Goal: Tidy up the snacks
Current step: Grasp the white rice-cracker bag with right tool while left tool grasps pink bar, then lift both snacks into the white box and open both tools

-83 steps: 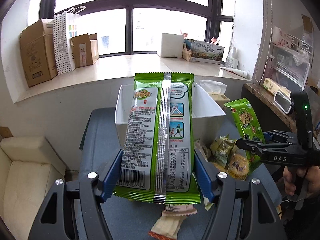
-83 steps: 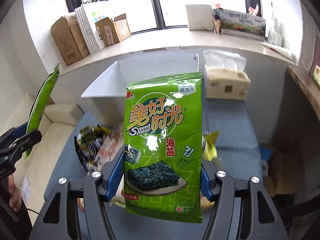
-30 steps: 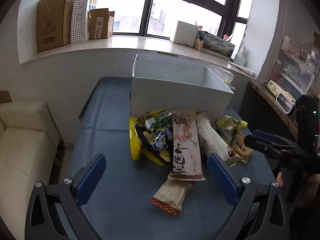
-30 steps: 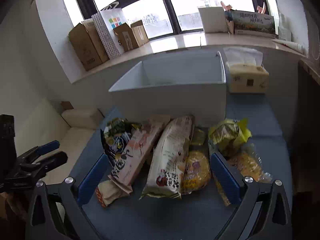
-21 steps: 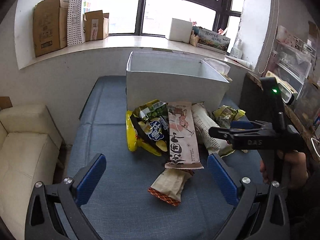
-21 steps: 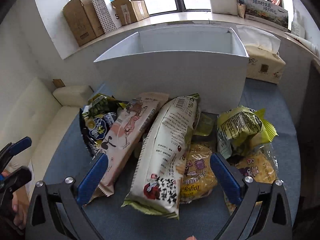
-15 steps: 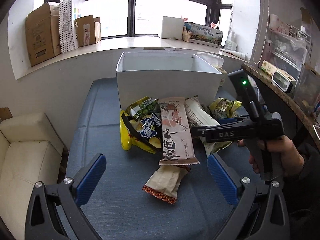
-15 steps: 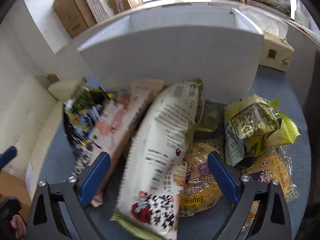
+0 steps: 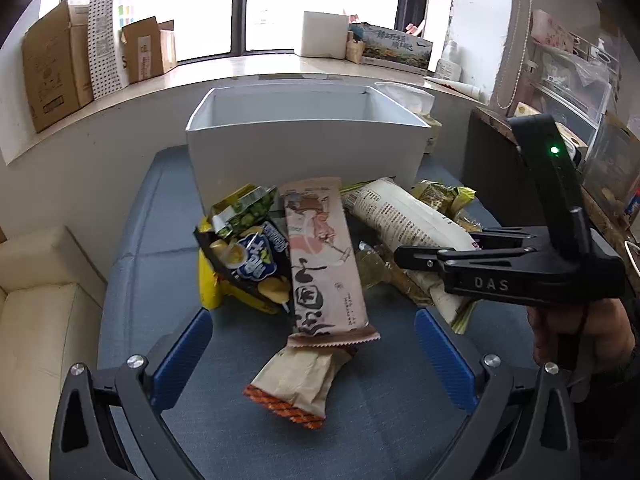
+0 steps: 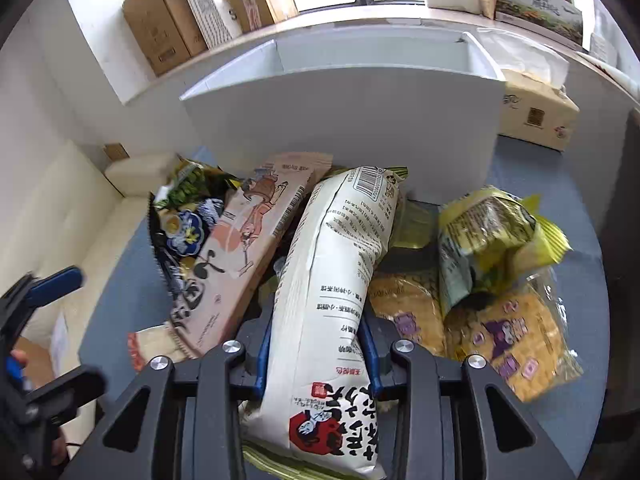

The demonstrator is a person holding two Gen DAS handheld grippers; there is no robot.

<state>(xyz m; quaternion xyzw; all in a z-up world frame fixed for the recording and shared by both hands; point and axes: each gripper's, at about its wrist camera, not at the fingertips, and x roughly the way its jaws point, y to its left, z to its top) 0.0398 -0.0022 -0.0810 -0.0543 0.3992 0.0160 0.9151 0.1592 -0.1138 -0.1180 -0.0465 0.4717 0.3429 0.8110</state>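
A pile of snack packs lies on the blue table in front of a white box [image 9: 304, 148]. My right gripper [image 10: 316, 348] is shut on a long white snack bag [image 10: 332, 280] in the middle of the pile; it also shows in the left wrist view [image 9: 404, 220]. My left gripper [image 9: 312, 352] is open and empty, low over a pink snack bar pack [image 9: 324, 256] and a small tan pack [image 9: 296, 384]. A dark chips bag [image 9: 244, 256] lies left of the pink pack. Yellow packs [image 10: 500, 272] lie at the right.
The white box [image 10: 360, 116] stands open at the back of the table [image 9: 152, 280]. A tissue pack [image 10: 536, 108] sits to its right. Cardboard boxes [image 9: 52, 80] stand on the window sill. A cream sofa [image 9: 36, 304] is at the left.
Both green seaweed packs are gone from the grippers and both opened. The right gripper then dropped to the pile and closed on the white bag. The left gripper came lower over the pile.
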